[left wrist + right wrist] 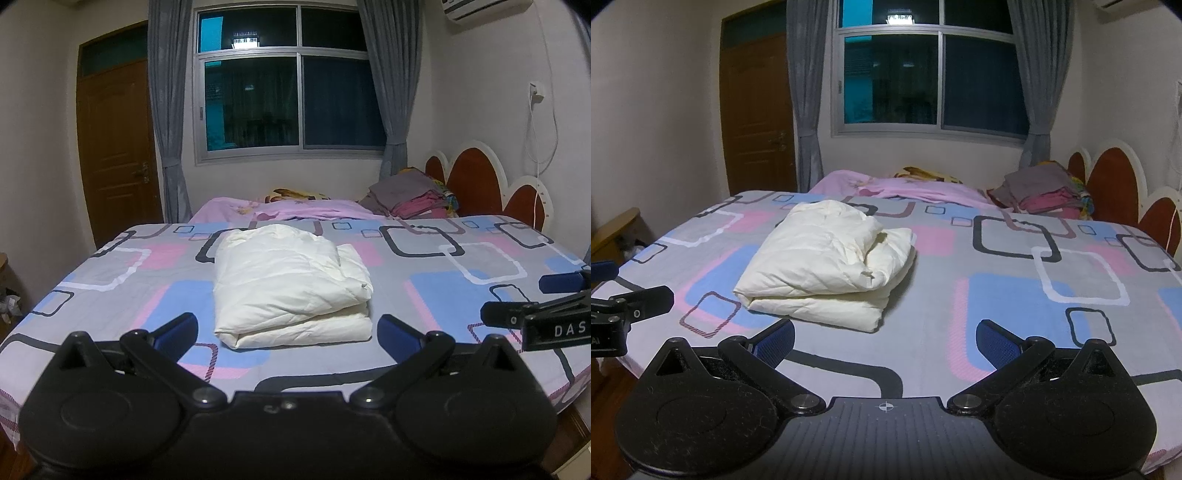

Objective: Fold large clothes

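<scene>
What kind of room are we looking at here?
A bedroom, most likely: a bed with a patterned sheet and a headboard, a curtained window, and a folded cream garment on it.

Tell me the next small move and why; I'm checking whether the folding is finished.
Probably none beyond backing away: the cream padded garment lies folded in a compact bundle on the patterned bedsheet, and the left gripper and right gripper are open and empty.

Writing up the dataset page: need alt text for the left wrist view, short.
A folded cream garment lies on a bed with a grey, pink and blue patterned sheet, straight ahead of the open left tool, which holds nothing. The right tool pokes in from the right edge; behind are a window, grey curtains and a brown door.
</scene>
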{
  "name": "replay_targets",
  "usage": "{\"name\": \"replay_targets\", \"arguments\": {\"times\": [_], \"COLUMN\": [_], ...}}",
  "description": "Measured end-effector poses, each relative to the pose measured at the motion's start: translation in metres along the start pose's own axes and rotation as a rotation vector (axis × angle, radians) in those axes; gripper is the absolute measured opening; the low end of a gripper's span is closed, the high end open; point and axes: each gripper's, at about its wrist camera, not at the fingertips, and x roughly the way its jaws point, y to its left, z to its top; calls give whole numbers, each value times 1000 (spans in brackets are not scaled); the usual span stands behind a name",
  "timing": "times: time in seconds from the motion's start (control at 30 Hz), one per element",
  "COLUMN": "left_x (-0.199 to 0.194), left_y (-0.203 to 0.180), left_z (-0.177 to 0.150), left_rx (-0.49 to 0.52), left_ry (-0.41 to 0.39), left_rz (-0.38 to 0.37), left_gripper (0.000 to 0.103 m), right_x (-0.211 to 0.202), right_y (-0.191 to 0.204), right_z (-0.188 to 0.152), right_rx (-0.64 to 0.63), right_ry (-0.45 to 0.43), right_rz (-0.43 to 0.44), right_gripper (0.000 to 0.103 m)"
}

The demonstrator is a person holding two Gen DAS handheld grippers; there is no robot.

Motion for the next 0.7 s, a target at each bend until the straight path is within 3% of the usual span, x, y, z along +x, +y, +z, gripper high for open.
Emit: {"name": "replay_targets", "arguments": {"times": [0.7], "left_x": [1], "left_y": [19], "left_z": [-4], "left_rx": [-19], "left_ry": [-19], "left_rz": [-18], "left_gripper": [103], "right_x": [7], "right_y": [12], "right_z": [0], "right_rx": [-7], "right_ry": [3], "right_rz": [3], "right_gripper": [103]}}
